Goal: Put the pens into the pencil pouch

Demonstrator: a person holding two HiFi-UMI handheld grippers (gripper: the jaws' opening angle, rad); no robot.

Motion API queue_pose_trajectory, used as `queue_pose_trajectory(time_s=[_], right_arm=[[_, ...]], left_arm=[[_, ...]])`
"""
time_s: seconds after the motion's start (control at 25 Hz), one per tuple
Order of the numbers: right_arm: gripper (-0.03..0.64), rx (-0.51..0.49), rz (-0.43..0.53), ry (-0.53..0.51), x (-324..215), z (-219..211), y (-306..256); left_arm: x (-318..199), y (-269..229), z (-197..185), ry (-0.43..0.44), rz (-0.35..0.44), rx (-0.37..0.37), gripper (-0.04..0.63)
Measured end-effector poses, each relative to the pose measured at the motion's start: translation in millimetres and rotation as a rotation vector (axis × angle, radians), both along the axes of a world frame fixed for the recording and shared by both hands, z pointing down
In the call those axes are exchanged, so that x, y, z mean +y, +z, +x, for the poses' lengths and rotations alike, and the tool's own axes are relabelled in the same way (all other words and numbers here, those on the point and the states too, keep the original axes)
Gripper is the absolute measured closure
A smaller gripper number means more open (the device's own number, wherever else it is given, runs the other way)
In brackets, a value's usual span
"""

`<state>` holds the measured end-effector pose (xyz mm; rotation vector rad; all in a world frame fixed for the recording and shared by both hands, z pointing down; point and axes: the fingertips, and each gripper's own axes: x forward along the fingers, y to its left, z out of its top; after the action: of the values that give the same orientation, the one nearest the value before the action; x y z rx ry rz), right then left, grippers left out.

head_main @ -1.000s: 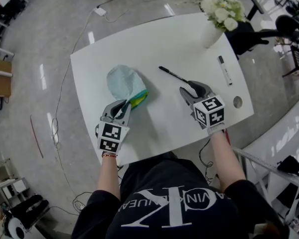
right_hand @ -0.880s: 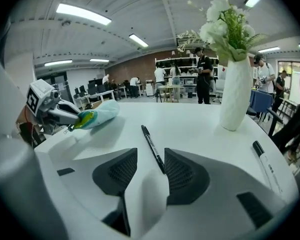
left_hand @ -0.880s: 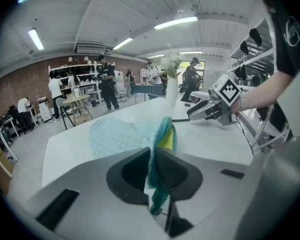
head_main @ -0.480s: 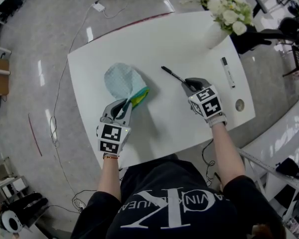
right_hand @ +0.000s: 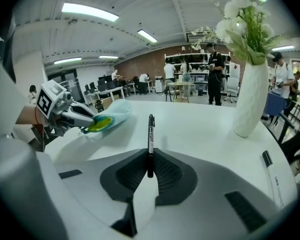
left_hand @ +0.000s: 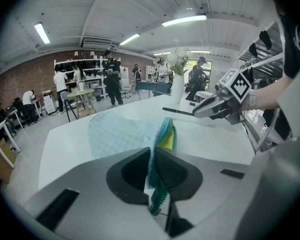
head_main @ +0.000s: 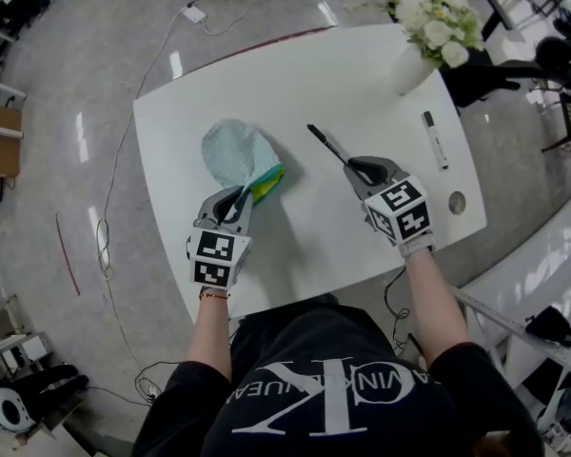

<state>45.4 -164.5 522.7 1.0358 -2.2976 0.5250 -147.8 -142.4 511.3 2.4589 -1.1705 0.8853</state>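
Narrowed since a second ago from wide apart: jaws of right gripper [head_main: 357, 168], closing now with the near end of black pen [head_main: 325, 144] between the pads. Pen flat on white table [head_main: 343, 74], mid-table. Left of it, pencil pouch [head_main: 233, 152], mouth edge clenched in left gripper [head_main: 239, 198]. Farther right, white marker [head_main: 433, 139], near flower vase [head_main: 411, 69].

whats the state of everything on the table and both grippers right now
pencil pouch, lying flat, mouth open, yellow lining showing
black pen, outside the pouch, near end between the right gripper's jaws
white marker, lying loose beside the vase
vase, upright, holding flowers
left gripper, shut on the pencil pouch's mouth edge
right gripper, jaws closing on the black pen
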Motion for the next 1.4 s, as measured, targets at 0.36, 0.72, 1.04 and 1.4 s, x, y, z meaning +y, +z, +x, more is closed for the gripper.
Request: queue_pose_trajectory(time_s=[0.36,0.72,1.04,1.4], right_arm=[[0.569,-0.128,-0.014,-0.147,53,-46,-36],[0.569,-0.089,-0.125,-0.265,91,-79,-15],[0.569,-0.043,-0.215,-0.23,92,-75,1],[0.569,-0.058,-0.219,-0.237,84,-97,-8]], left_arm=[[-1,-2,6,-0.022,0.001,-0.019,0.558],[1,-15,14,-0.027,0.03,0.01,0.558],[3,-30,26,0.02,0.086,0.037,0.558],[11,-31,35,0.066,0.083,0.039,0.56]])
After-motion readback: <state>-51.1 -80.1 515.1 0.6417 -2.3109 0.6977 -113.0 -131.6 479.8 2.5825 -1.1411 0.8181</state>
